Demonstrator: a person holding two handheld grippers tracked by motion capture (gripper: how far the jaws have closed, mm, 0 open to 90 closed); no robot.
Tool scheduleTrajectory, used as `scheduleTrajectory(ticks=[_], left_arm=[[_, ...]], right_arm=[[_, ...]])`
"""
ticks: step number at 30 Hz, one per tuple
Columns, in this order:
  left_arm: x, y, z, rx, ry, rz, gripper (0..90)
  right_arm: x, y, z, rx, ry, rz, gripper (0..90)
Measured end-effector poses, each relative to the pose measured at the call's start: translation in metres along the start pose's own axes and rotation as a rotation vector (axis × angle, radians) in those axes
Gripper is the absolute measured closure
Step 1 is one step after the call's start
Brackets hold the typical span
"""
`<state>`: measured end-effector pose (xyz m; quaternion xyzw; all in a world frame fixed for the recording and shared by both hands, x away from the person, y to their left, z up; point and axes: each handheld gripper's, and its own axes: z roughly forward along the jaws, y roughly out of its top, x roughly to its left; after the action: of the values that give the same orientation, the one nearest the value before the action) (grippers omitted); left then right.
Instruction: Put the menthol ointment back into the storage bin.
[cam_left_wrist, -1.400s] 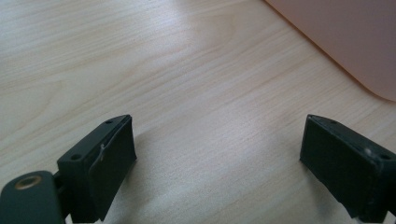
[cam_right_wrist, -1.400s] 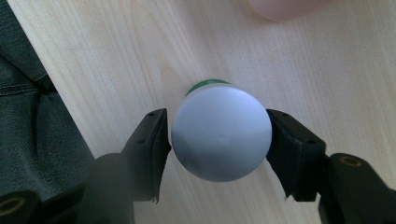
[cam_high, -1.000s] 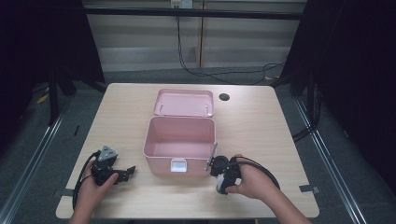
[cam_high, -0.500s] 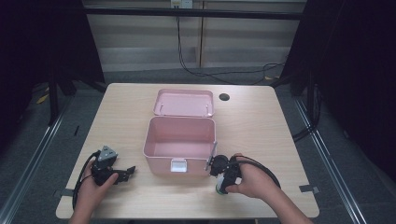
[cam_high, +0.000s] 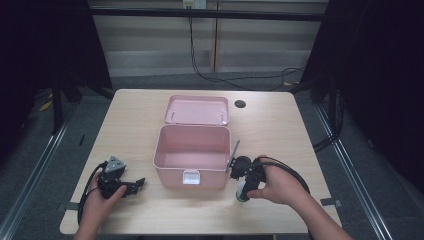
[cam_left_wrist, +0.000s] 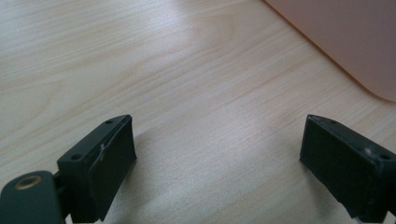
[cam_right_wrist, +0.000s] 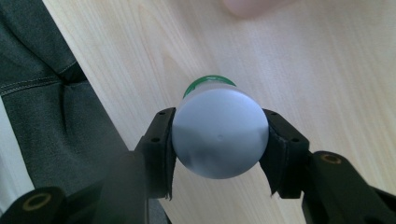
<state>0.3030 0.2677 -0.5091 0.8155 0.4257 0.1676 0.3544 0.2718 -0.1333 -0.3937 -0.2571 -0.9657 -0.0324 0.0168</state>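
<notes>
Right tool (cam_right_wrist: 219, 140) clamped across a white, green-banded plastic bottle (cam_right_wrist: 218, 135), lifted over the light wooden table (cam_right_wrist: 303, 60) beside the open pink box (cam_high: 192, 155); apparently light, rigid, smooth, best gripped mid-body. Left tool (cam_left_wrist: 229, 154) open, empty.

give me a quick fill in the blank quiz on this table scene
1. The right tool is shut on a white ____ with a green band.
2. The pink box stands with its lid ____.
3. The left tool has its jaws ____, with bare table between them.

Missing words: bottle; open; open
</notes>
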Motion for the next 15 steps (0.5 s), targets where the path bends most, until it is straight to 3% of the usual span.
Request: scheduleTrajectory(ticks=[15], left_arm=[[0.000,0.000,0.000,-0.001,0.002,-0.002,9.8]], right_arm=[[-0.012,0.013,-0.045,-0.026,0.013,0.017,50.7]])
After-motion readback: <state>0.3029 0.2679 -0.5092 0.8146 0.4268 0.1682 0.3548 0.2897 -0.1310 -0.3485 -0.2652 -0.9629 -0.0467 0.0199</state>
